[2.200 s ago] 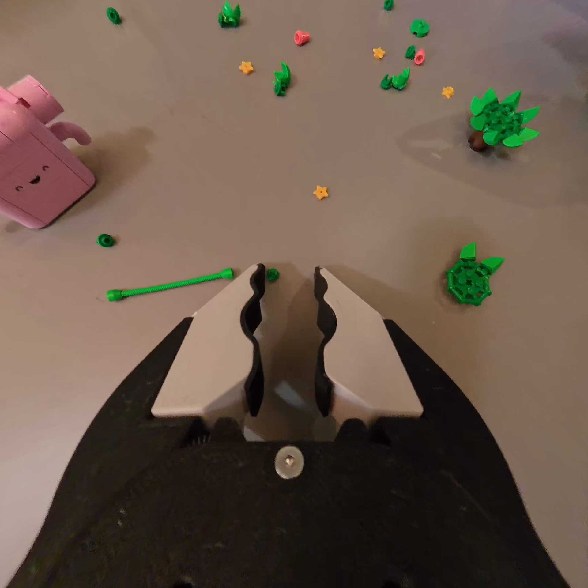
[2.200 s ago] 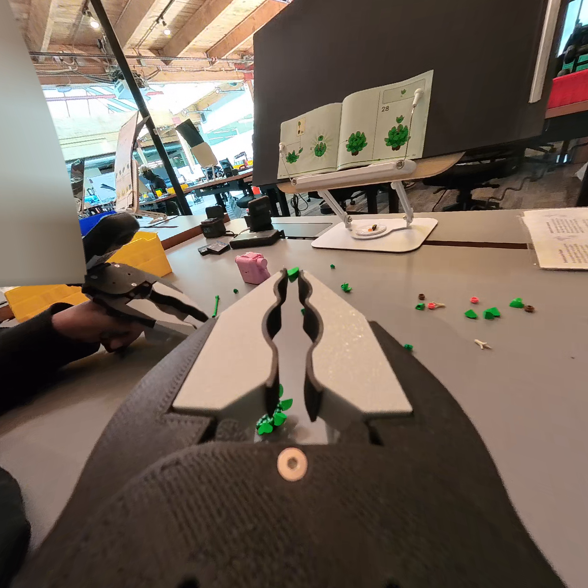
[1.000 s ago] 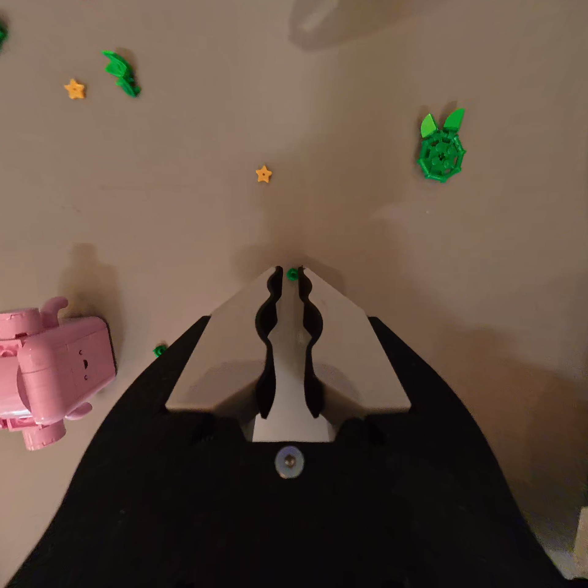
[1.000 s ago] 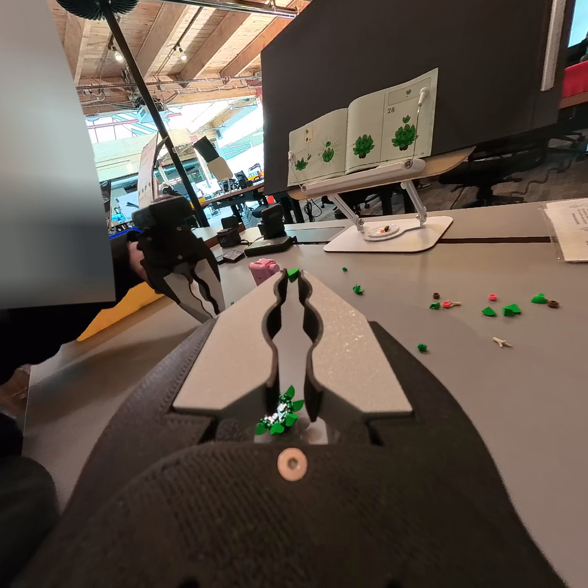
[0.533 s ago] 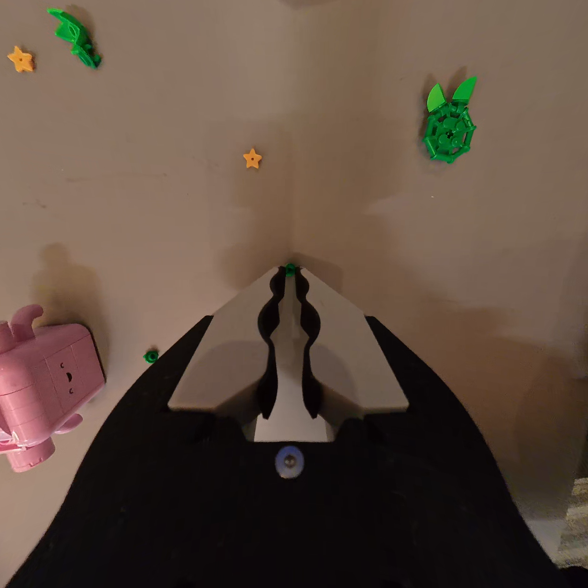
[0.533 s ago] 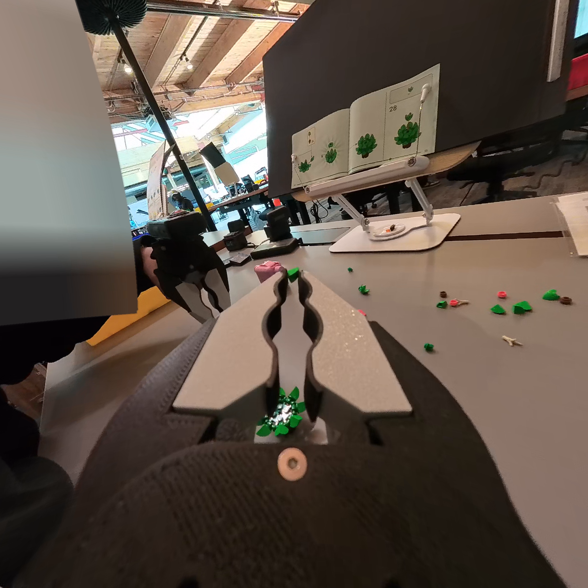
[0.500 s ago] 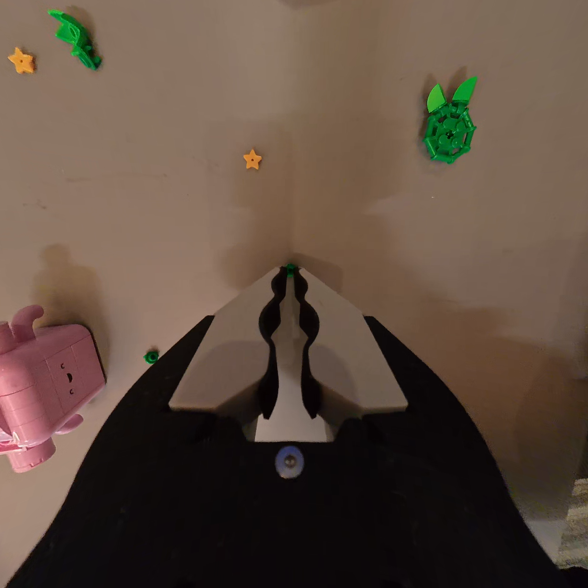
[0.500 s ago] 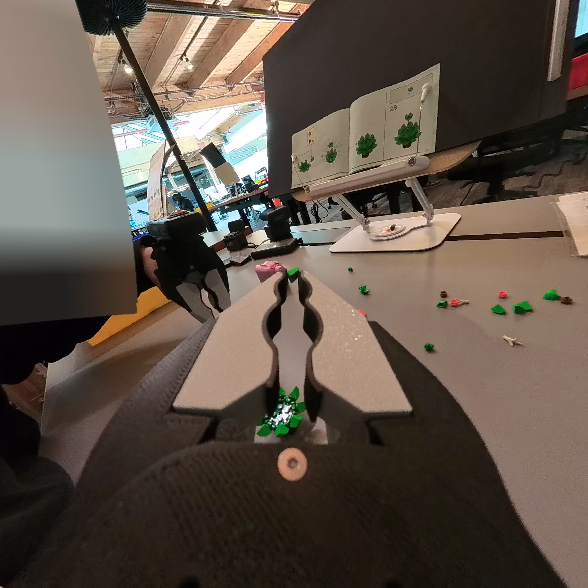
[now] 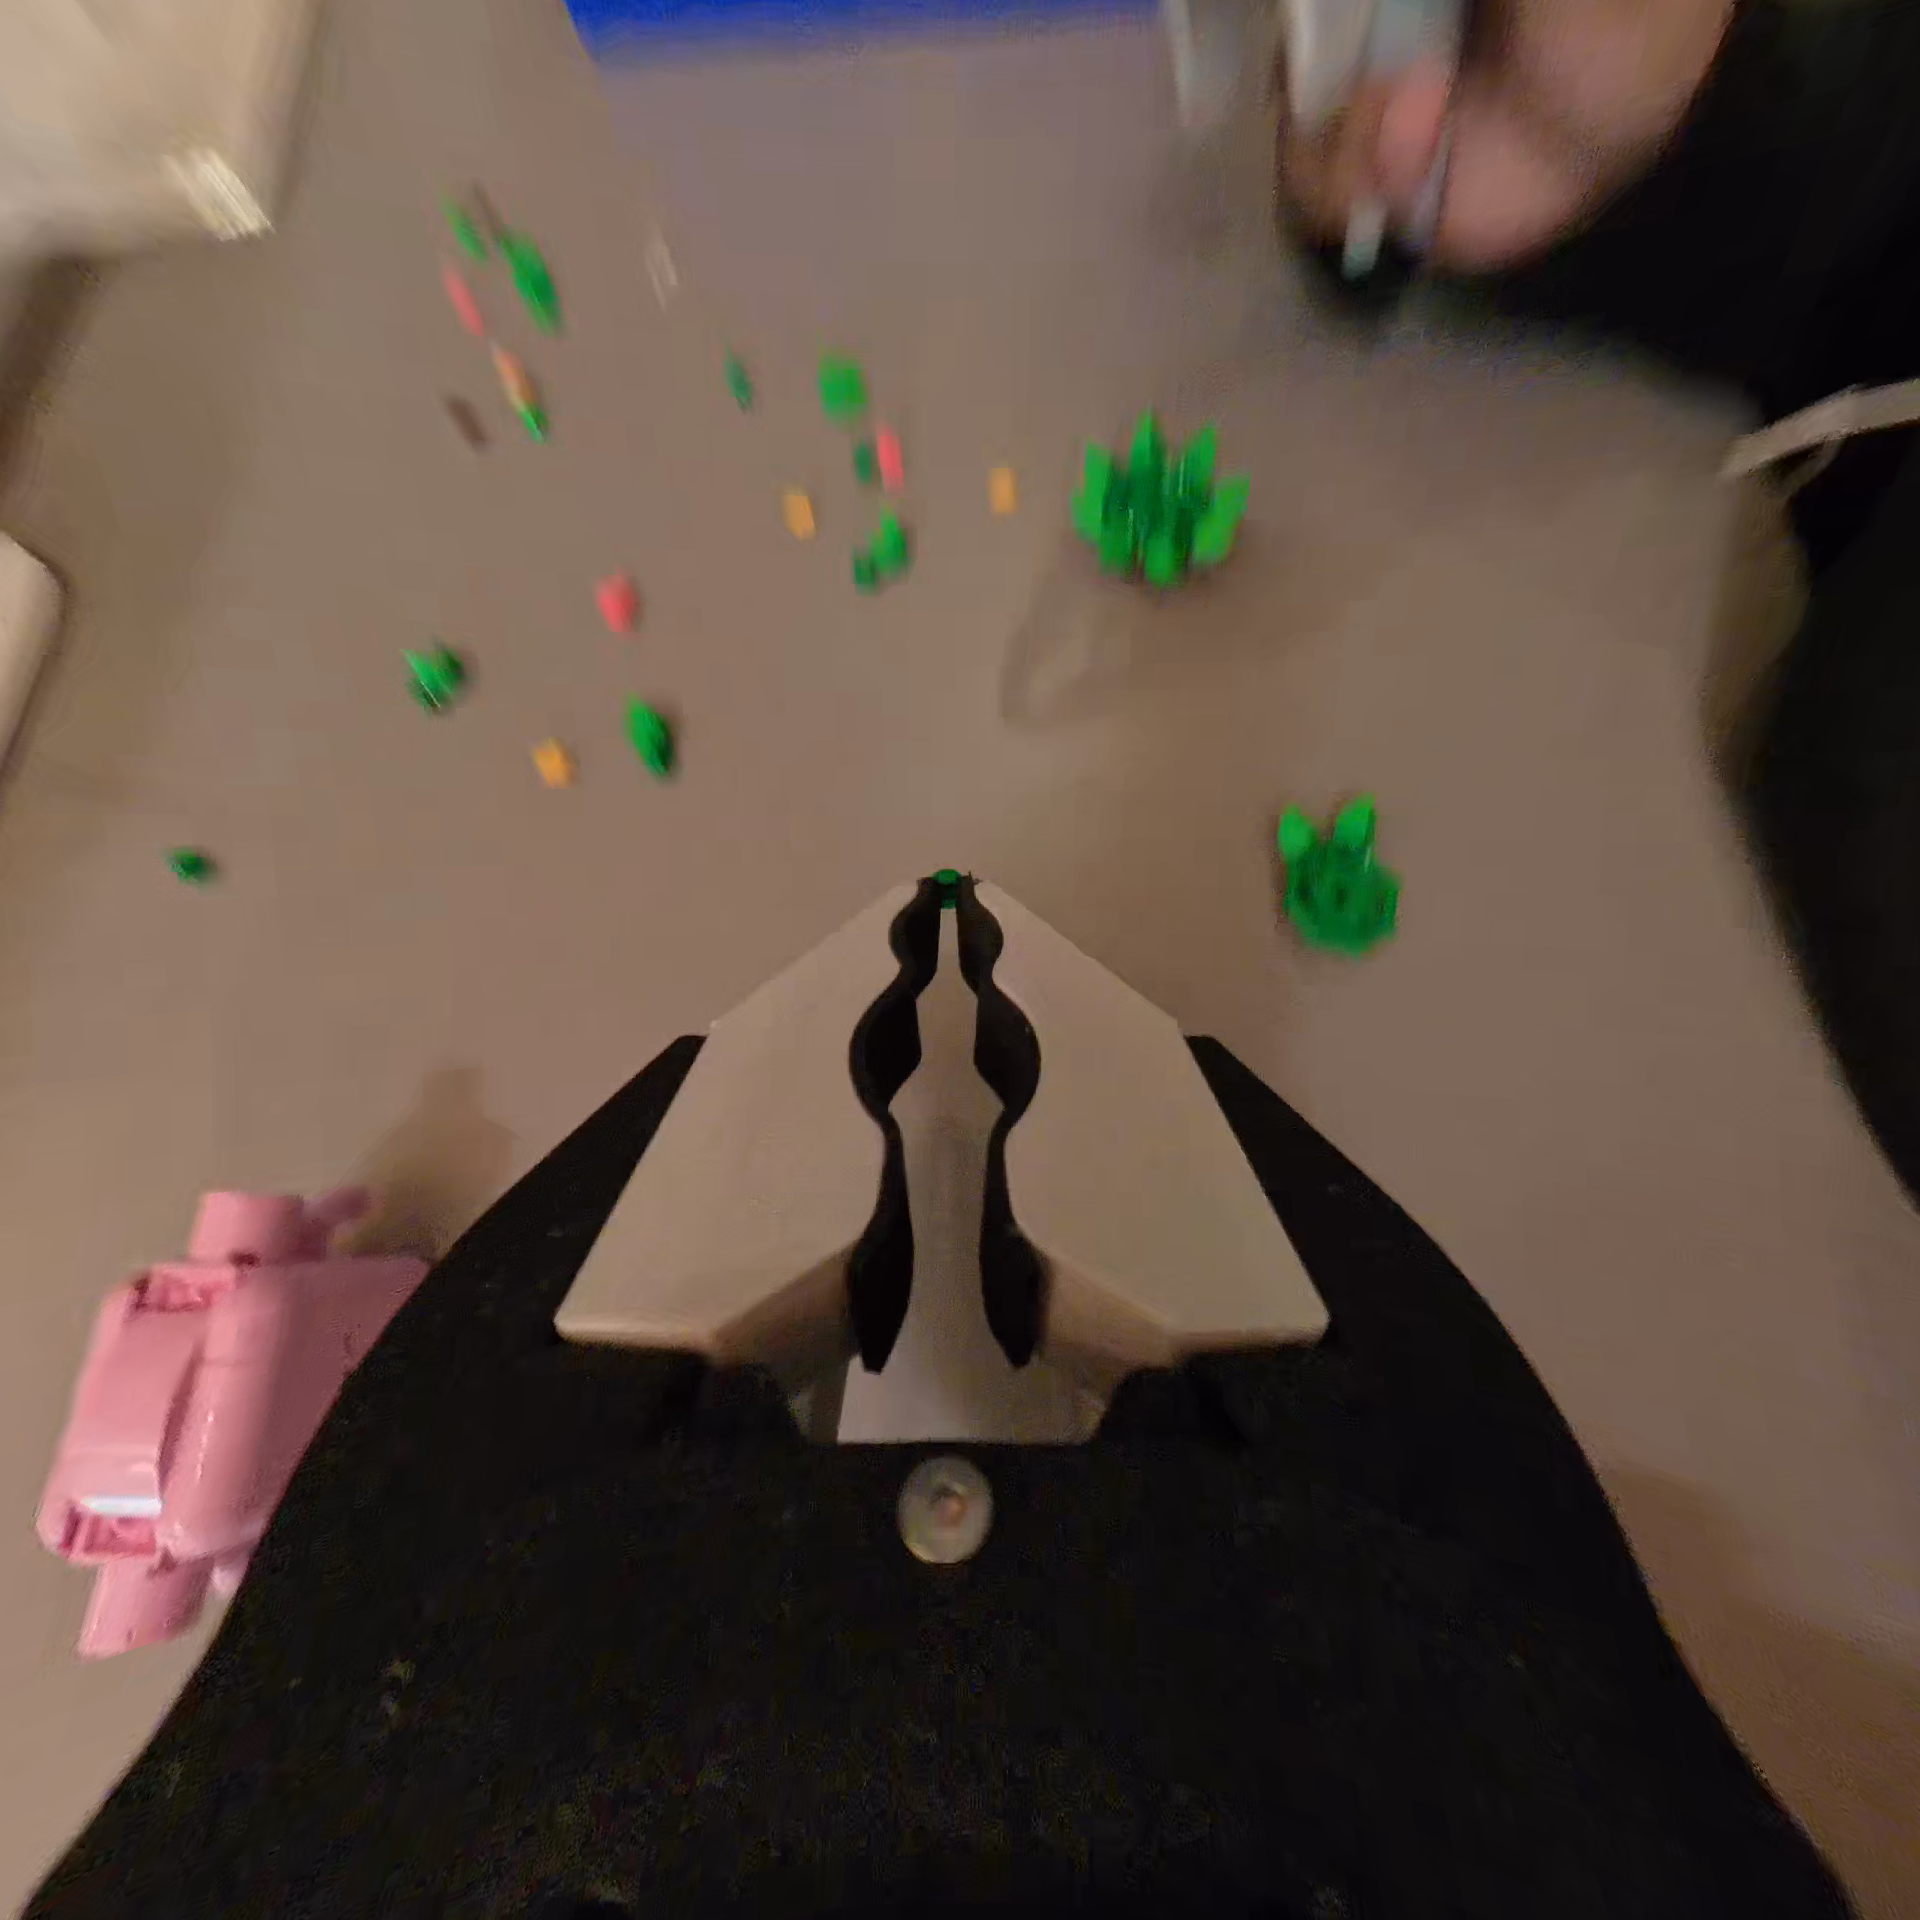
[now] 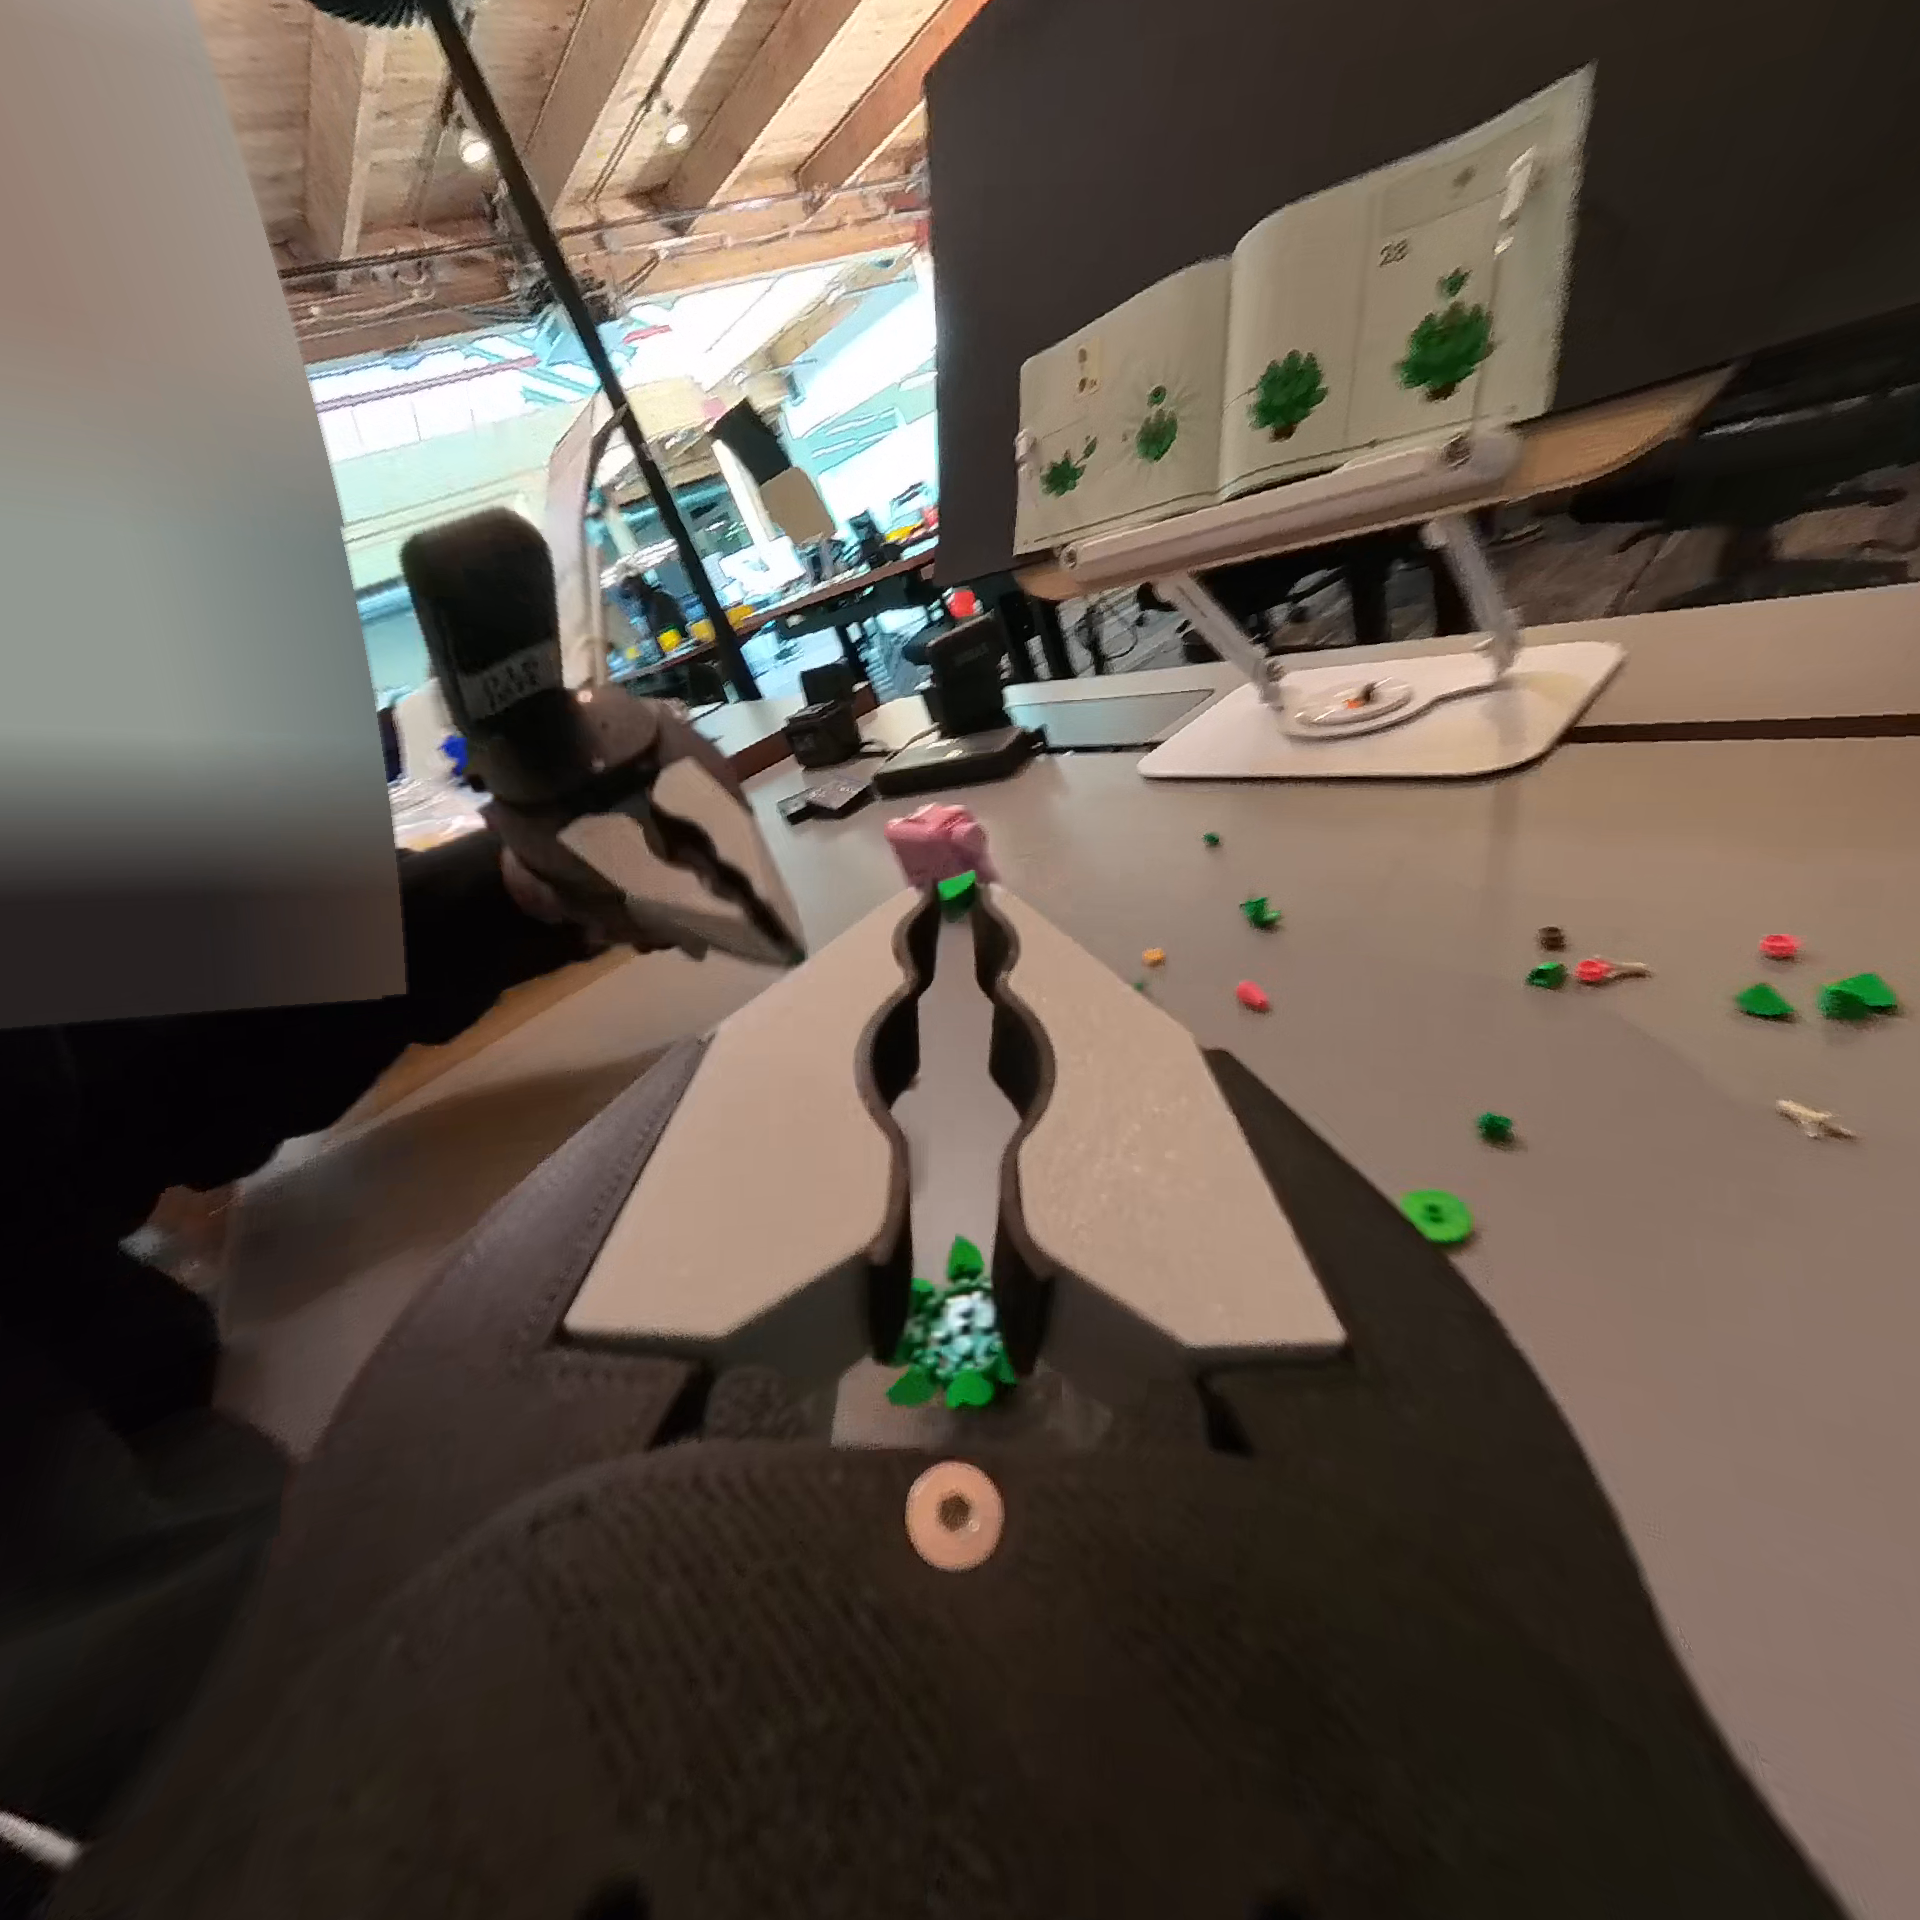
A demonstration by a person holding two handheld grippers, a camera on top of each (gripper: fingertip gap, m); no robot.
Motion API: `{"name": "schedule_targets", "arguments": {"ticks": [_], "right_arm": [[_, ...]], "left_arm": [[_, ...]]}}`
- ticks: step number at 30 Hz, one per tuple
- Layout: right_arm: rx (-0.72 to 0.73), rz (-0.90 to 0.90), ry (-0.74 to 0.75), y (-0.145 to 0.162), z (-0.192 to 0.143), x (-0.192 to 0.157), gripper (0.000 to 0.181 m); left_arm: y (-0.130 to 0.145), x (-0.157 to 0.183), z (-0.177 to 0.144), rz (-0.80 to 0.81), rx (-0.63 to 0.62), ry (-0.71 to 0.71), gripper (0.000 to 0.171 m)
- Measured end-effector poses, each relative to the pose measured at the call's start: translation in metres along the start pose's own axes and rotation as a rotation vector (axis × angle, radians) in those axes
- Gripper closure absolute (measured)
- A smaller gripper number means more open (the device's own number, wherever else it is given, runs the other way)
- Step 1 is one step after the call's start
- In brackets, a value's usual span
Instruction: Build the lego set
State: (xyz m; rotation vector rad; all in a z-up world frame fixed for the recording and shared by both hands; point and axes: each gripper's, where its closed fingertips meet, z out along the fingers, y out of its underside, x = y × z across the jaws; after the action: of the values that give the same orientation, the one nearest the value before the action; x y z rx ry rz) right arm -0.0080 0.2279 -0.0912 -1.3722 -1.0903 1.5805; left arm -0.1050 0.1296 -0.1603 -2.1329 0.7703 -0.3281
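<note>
Scattered green pieces are seen across the grey tabletop [image 10: 1558, 1351]; left tongs [image 9: 945, 883] are clamped on a green stud [image 9: 945, 879], right tongs [image 10: 957, 902] on a green leaf [image 10: 957, 891].

Both grippers: grey wedge fingers [image 9: 790, 1164], wavy black inner pads [image 10: 894, 1049], black textured body, silver centre screw [image 9: 943, 1523]. Dark sleeve [image 9: 1829, 187].

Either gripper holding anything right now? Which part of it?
Both. The left gripper pinches a tiny green round piece at its fingertips. The right gripper clamps a small green leaf piece at its tips; the exact grip point on each is too small to tell.
</note>
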Motion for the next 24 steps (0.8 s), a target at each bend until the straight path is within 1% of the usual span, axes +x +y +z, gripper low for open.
{"name": "schedule_targets", "arguments": {"ticks": [2, 3, 5, 8, 9, 11, 17, 20, 24], "right_arm": [[-0.038, 0.056, -0.102, 0.009, 0.010, -0.018, 0.177], [-0.049, 0.110, -0.179, 0.012, 0.015, -0.031, 0.177], [-0.091, 0.265, -0.314, 0.023, 0.024, -0.051, 0.177], [-0.139, 0.517, -0.478, 0.031, 0.029, -0.069, 0.178], [-0.144, 0.574, -0.508, 0.031, 0.030, -0.072, 0.178], [-0.170, 0.632, -0.541, 0.035, 0.030, -0.075, 0.178], [-0.199, 0.797, -0.700, 0.032, 0.026, -0.093, 0.177], [-0.194, 0.825, -0.727, 0.030, 0.025, -0.094, 0.177], [-0.182, 0.836, -0.732, 0.029, 0.024, -0.093, 0.177]], "left_arm": [[-0.032, 0.006, -0.008, 0.039, 0.205, -0.069, 0.171], [-0.044, 0.011, -0.011, 0.076, 0.270, -0.102, 0.171], [-0.062, 0.023, -0.011, 0.151, 0.354, -0.164, 0.171], [-0.083, 0.041, -0.010, 0.216, 0.442, -0.176, 0.171], [-0.087, 0.046, -0.010, 0.225, 0.463, -0.168, 0.171], [-0.093, 0.052, -0.011, 0.228, 0.497, -0.145, 0.171], [-0.090, 0.066, -0.004, 0.218, 0.502, -0.053, 0.171], [-0.093, 0.070, -0.005, 0.191, 0.523, -0.011, 0.171], [-0.095, 0.071, -0.004, 0.163, 0.547, -0.006, 0.171]]}}
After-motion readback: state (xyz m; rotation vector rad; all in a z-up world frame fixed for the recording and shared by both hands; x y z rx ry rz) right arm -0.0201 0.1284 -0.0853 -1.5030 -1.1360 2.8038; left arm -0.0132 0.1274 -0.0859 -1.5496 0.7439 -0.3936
